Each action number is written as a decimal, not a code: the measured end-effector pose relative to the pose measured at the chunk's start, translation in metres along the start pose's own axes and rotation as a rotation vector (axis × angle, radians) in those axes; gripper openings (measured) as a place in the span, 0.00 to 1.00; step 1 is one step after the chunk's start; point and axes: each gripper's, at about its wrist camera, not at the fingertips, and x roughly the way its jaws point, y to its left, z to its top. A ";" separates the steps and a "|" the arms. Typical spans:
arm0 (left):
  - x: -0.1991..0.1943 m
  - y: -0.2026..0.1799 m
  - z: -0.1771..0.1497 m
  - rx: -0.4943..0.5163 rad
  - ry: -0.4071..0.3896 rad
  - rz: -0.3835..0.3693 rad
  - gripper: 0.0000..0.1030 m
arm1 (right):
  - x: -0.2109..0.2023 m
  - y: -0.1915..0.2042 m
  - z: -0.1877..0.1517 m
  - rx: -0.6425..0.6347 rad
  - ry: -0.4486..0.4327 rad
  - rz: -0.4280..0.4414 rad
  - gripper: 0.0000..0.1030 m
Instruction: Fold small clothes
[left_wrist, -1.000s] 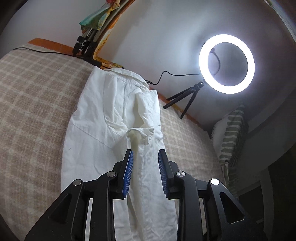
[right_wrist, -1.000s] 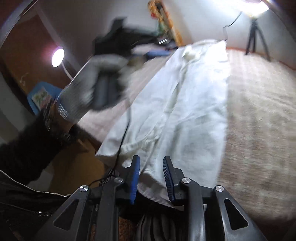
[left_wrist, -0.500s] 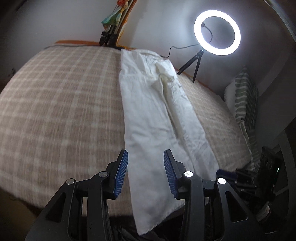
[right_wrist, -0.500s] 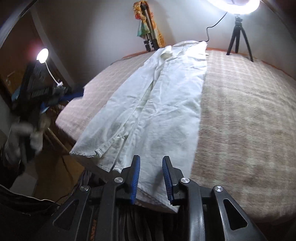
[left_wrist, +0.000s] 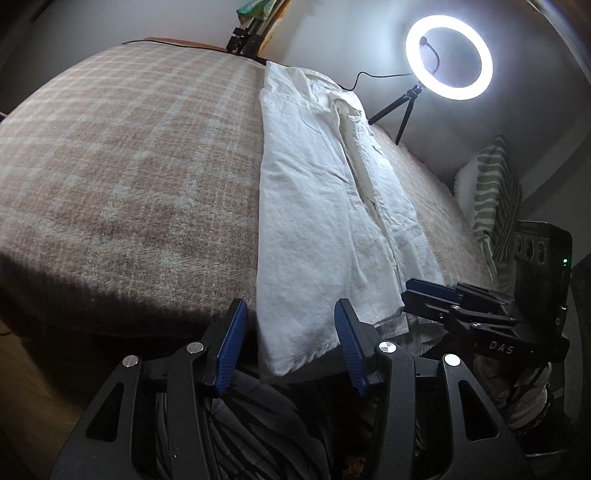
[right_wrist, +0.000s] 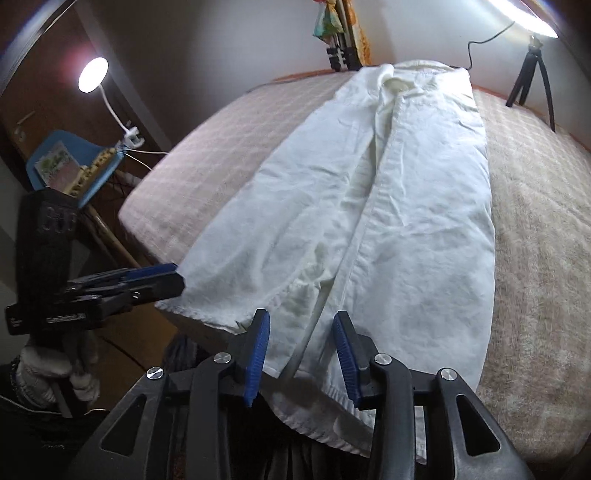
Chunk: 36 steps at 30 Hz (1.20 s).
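A: Ahead of the left claw (left_wrist: 288, 347)?
B: White garment (left_wrist: 325, 206), folded long and narrow, laid flat on a bed under a beige checked blanket (left_wrist: 129, 166). Near hem drooping over the bed's edge, right between the blue pads (left_wrist: 231, 347), though not pinched.

A: Left claw itself?
B: Apart and still widening; pads clear of the cloth on both sides.

A: And the right claw (right_wrist: 301, 354)?
B: Also apart, widening. Hem of the same garment (right_wrist: 388, 206) just beyond and below the tips, one fold line running up from between them. No pad pressing on fabric.

A: Each claw visible from the other?
B: Yes. Right claw (left_wrist: 436, 291) low to the right of the left one, at the hem's far corner. Left claw (right_wrist: 155, 280) off to the left of the right one, beside the opposite corner, gripped by a gloved hand (right_wrist: 48, 373).

A: Any containers?
B: None recognisable. Beyond the garment, a lit ring light (left_wrist: 448, 57) on a small tripod, up and right of the left claw. Striped cushion (left_wrist: 495, 192) further right. From the right claw, a desk lamp (right_wrist: 92, 75) far up to the left, clipped near a blue board (right_wrist: 66, 166).

A: Below the claws?
B: Dark folds of fabric; hard to tell what.
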 end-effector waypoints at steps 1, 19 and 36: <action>0.000 0.002 0.000 -0.005 -0.006 -0.012 0.43 | -0.002 0.001 -0.002 0.004 -0.008 -0.008 0.37; -0.026 -0.008 -0.009 0.041 -0.077 -0.066 0.31 | 0.053 -0.031 0.128 -0.005 0.184 -0.242 0.34; -0.030 0.003 -0.006 0.012 -0.099 -0.077 0.31 | 0.055 -0.068 0.143 0.255 0.244 0.004 0.02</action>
